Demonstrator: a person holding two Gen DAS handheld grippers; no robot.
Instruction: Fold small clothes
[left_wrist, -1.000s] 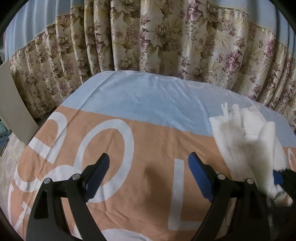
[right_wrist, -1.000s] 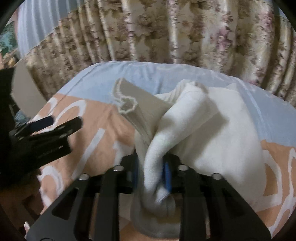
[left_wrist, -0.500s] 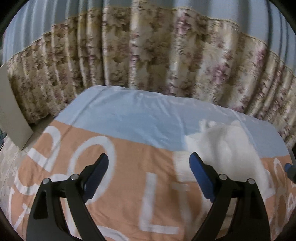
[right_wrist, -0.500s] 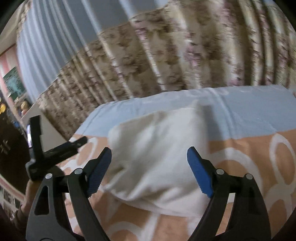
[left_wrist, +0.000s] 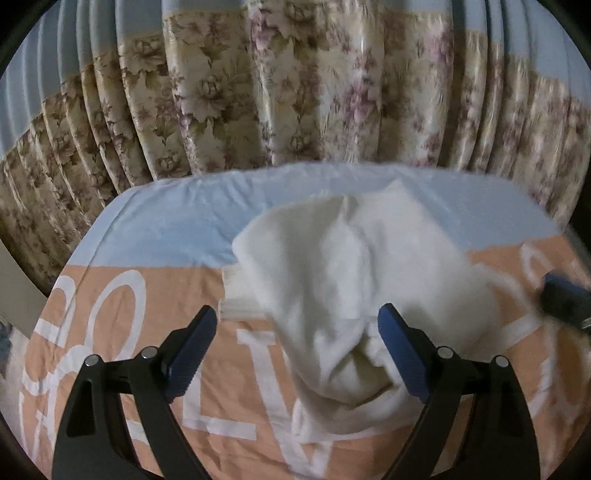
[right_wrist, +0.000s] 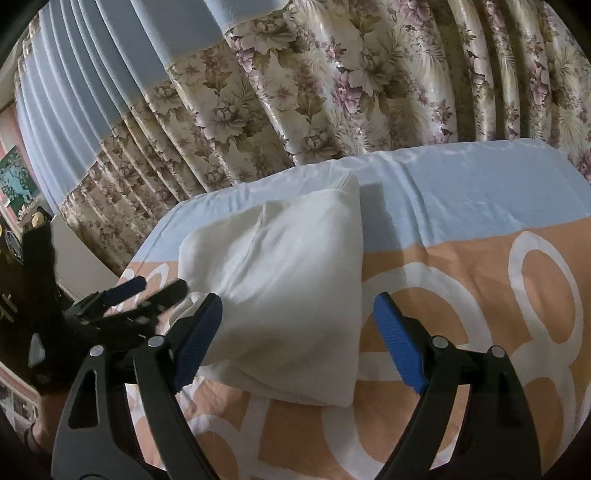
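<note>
A small white garment (left_wrist: 354, 288) lies folded in a soft heap on the orange and blue cloth-covered table (left_wrist: 155, 229). It also shows in the right wrist view (right_wrist: 291, 291). My left gripper (left_wrist: 295, 350) is open and empty, its blue pads on either side of the garment's near end. My right gripper (right_wrist: 295, 332) is open and empty just in front of the garment. The right gripper shows blurred at the right edge of the left wrist view (left_wrist: 565, 299). The left gripper shows at the left of the right wrist view (right_wrist: 125, 299).
Floral curtains (left_wrist: 295, 92) hang close behind the table's far edge. A pale panel (right_wrist: 77, 251) stands by the table's left side. The cloth has large white letters and rings (right_wrist: 535, 295).
My right gripper has let go of the white garment and opened; the garment now lies on the table. My left gripper has swung right so the garment sits between its fingers.
</note>
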